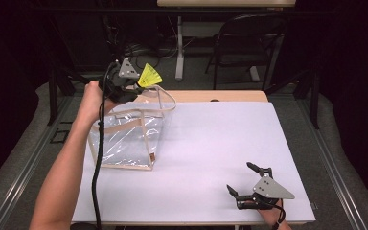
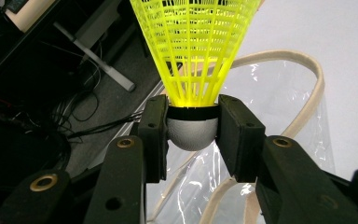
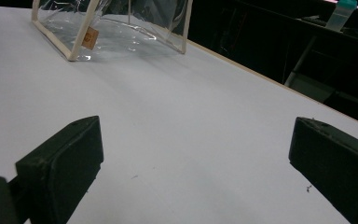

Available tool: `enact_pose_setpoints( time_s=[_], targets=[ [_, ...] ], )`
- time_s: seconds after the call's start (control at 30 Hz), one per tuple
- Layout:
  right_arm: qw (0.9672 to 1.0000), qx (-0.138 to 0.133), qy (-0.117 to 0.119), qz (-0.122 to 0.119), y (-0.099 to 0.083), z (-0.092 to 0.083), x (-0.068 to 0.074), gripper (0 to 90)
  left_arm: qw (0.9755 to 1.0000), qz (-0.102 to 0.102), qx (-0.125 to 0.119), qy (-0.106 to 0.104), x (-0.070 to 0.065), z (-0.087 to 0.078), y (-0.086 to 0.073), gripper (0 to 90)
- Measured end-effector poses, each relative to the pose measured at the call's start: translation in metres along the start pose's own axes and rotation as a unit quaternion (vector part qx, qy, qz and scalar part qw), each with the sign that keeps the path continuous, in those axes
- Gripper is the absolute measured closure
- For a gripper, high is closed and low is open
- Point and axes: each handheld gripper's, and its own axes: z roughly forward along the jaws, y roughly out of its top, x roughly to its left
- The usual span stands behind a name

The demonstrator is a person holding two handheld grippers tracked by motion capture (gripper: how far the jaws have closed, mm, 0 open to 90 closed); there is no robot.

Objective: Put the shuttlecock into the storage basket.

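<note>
One broad table (image 1: 211, 158) with a smooth white top and a pale wooden edge carries a single clear plastic bag (image 1: 129, 136), boxy in shape, trimmed with beige strips and a looping beige handle; as far as I can see through its glossy walls, nothing lies inside it. Above the bag's far left corner, the left gripper (image 1: 135, 84) pinches one yellow shuttlecock (image 1: 149, 75) by its rounded white cork, the netted plastic skirt flaring away from the jaws. The right gripper (image 1: 242, 182) rests near the table's front right edge, well apart from the bag, its two black jaws spread wide with nothing between them.
</note>
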Motion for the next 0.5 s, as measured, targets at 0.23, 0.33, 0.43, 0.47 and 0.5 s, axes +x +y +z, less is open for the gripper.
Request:
enact_pose_setpoints(
  time_s=[0.23,0.33,0.43,0.47,0.5],
  targets=[
    [1.0,0.0,0.0,-0.001,0.0,0.0,0.0,2.4,1.0,-0.003,0.006,0.005,0.004,-0.003,-0.006,64.5],
    [1.0,-0.001,0.0,-0.001,0.0,0.0,0.0,2.5,0.9999,-0.007,0.007,0.007,0.005,-0.003,-0.008,64.5],
    [1.0,0.0,0.0,-0.001,0.0,0.0,0.0,2.4,0.9999,-0.009,0.006,0.008,0.006,-0.004,-0.01,64.5],
    [1.0,0.0,-0.001,-0.001,0.0,0.0,0.0,2.5,0.9999,-0.011,0.005,0.01,0.007,-0.004,-0.011,64.5],
    [1.0,0.0,-0.001,-0.001,0.0,0.0,0.0,2.5,0.9999,-0.011,0.005,0.01,0.007,-0.004,-0.011,64.5]
  ],
)
